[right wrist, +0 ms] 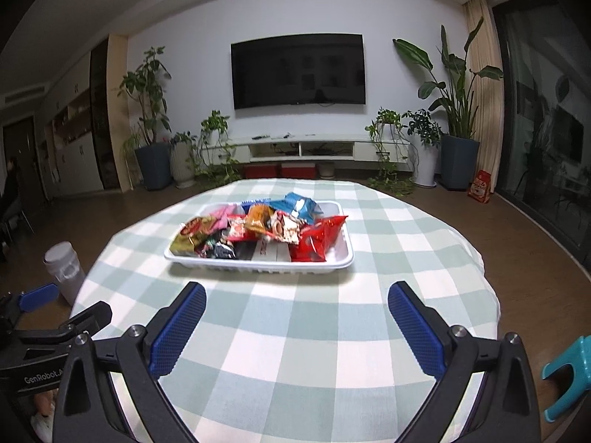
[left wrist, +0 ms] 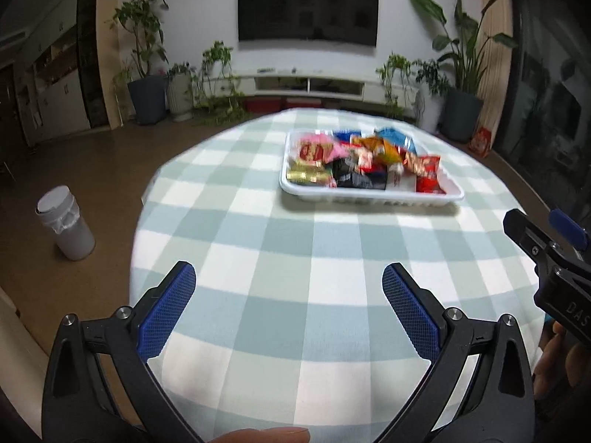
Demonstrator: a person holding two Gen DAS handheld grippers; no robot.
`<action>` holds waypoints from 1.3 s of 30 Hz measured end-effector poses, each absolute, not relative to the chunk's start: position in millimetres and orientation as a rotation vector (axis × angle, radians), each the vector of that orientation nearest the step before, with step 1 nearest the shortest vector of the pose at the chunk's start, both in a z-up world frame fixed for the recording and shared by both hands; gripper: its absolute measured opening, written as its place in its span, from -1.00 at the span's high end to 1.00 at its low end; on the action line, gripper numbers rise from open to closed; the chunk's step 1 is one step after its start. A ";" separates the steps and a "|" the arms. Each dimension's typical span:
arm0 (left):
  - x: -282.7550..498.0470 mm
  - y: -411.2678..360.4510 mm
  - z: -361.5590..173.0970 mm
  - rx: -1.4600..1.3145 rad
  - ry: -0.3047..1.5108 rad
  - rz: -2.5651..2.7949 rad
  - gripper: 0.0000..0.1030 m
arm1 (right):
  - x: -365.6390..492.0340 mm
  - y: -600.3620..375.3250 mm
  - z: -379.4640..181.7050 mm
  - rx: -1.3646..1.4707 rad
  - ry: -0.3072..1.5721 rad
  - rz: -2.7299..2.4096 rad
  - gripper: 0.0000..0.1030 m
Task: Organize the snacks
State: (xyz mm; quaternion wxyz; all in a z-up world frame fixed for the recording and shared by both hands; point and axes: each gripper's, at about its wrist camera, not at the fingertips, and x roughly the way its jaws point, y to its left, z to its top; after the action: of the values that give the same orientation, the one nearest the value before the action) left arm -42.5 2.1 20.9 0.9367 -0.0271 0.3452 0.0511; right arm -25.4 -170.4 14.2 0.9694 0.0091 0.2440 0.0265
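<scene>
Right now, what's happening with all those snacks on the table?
A person holds a left hand-held gripper and a right hand-held gripper, both open and empty, above the checked tablecloth. The snack packets are piled in a white tray farther back. Neither gripper touches them.

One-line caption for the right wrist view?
Open right gripper hovers over the checked table, facing a white tray piled with snacks.
</scene>
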 end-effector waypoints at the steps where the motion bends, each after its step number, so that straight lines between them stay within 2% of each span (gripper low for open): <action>1: -40.3 2.9 18.4 -0.060 0.726 0.098 -0.99 | -24.1 -169.2 12.1 0.012 0.499 0.052 -0.96; 9: -29.6 1.5 10.1 -0.087 0.757 0.054 -0.99 | -22.8 -158.0 1.2 -0.020 0.548 0.054 -0.97; 20: -24.6 1.8 6.0 -0.108 0.774 0.058 -0.99 | -24.2 -159.0 -22.1 0.025 0.708 0.040 -0.96; 39: -26.1 0.6 6.8 -0.089 0.763 0.064 -0.99 | -24.9 -161.4 -30.3 0.024 0.764 0.002 -0.97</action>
State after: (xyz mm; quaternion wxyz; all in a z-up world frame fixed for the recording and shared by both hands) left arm -26.1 0.6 6.8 0.9267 -0.0434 0.3719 0.0310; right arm -24.9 -161.4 -30.3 0.9278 0.0118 0.3729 0.0009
